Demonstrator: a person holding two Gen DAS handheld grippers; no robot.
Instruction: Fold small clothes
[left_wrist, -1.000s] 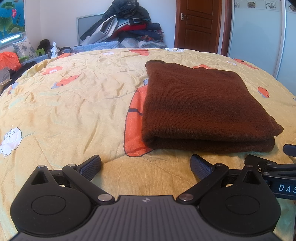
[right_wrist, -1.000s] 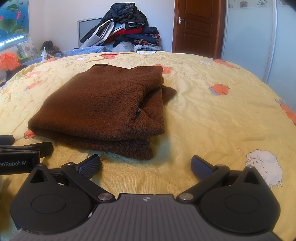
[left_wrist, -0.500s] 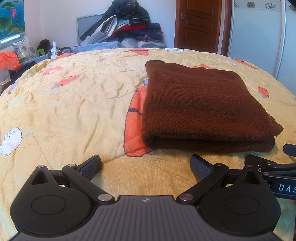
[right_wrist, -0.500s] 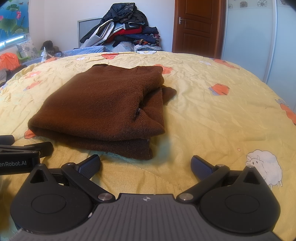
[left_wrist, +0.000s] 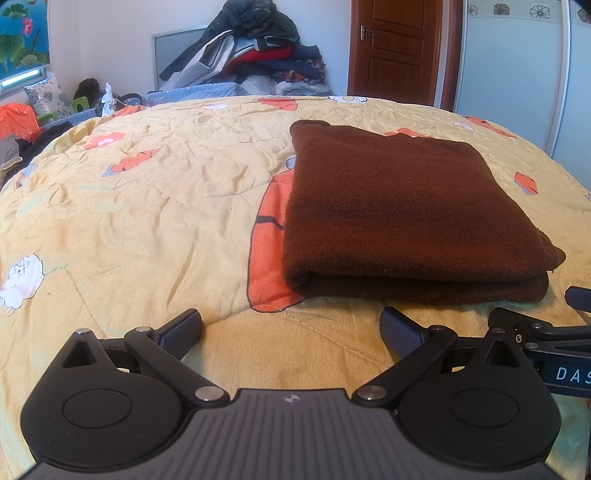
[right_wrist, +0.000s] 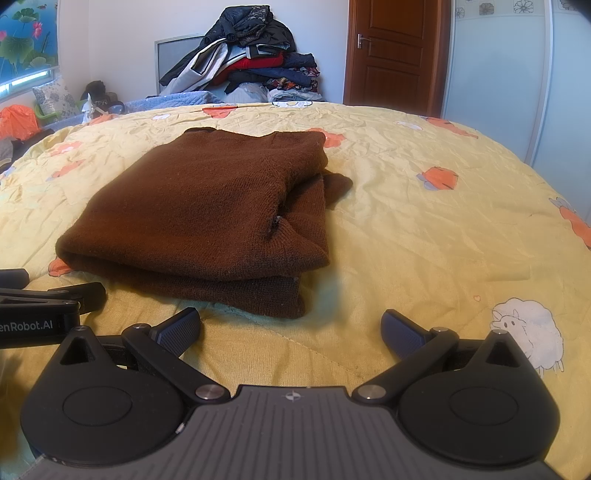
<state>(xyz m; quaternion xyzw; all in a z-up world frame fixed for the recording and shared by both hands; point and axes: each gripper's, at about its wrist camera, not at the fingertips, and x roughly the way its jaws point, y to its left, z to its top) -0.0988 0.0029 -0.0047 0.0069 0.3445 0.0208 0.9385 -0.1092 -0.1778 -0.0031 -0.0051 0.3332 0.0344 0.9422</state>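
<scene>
A brown knit sweater (left_wrist: 402, 206) lies folded into a thick rectangle on the yellow bedspread (left_wrist: 147, 206). In the right wrist view the same sweater (right_wrist: 207, 214) shows a sleeve end poking out at its right side. My left gripper (left_wrist: 291, 332) rests open just in front of the sweater's near left corner, nothing between its fingers. My right gripper (right_wrist: 291, 332) is open too, a little short of the sweater's near right corner, and holds nothing. Each gripper's side shows at the edge of the other's view.
A heap of mixed clothes (left_wrist: 251, 55) is stacked at the far end of the bed. A brown wooden door (left_wrist: 395, 48) and a pale sliding wardrobe (left_wrist: 517, 74) stand behind on the right. Orange and dark items (left_wrist: 18, 125) lie off the bed's left edge.
</scene>
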